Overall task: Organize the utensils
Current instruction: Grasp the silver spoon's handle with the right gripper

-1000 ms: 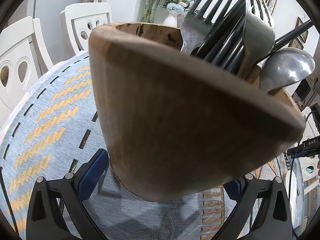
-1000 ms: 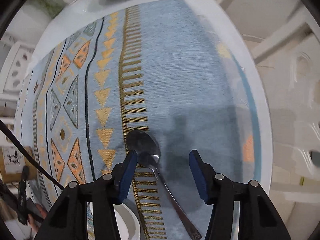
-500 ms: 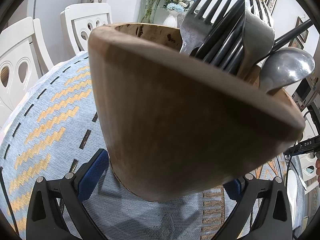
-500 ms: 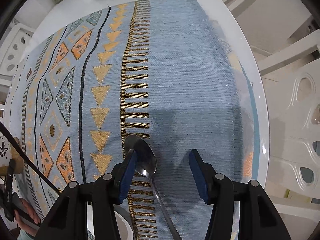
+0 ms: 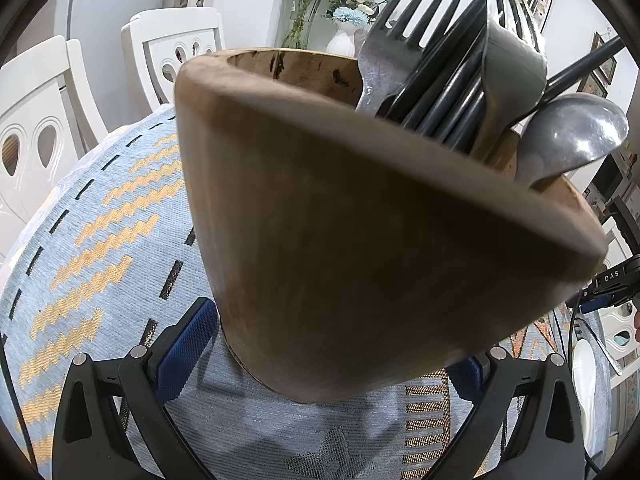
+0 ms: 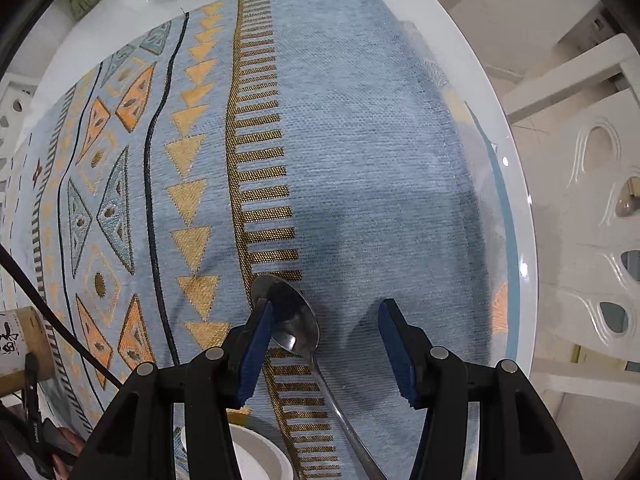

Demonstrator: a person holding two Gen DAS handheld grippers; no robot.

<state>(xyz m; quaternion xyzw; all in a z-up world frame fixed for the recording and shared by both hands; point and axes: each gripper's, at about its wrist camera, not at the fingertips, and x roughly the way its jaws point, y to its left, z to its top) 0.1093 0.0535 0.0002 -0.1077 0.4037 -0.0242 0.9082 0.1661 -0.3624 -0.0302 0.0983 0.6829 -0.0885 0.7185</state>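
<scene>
The right gripper [image 6: 324, 340] points down at the table, and its two blue pads stand spread apart with nothing pinched between them. A metal spoon [image 6: 294, 320] lies flat on the blue patterned cloth [image 6: 360, 140] below it. The bowl of the spoon is close against the inner side of the left pad, partly hidden by it, and I cannot tell if they really touch. The other pad is well apart from the spoon, over bare cloth. The spoon handle runs back toward the camera, between the two black fingers, and leaves the picture at the bottom. A white dish [image 6: 256, 456] shows just beside the handle, low in the view.

The left gripper [image 5: 332, 364] sits on both sides of the base of a wooden holder [image 5: 360, 240], which fills most of its view. One blue pad [image 5: 184, 344] is against the holder's lower left side; the other pad is mostly hidden behind the wood, so it seems to clamp the holder, but I cannot say it with certainty. The holder stands on the same cloth and carries forks [image 5: 404, 40] and a spoon [image 5: 572, 136] that lean to the right. White chairs [image 5: 40, 120] stand behind the table.
</scene>
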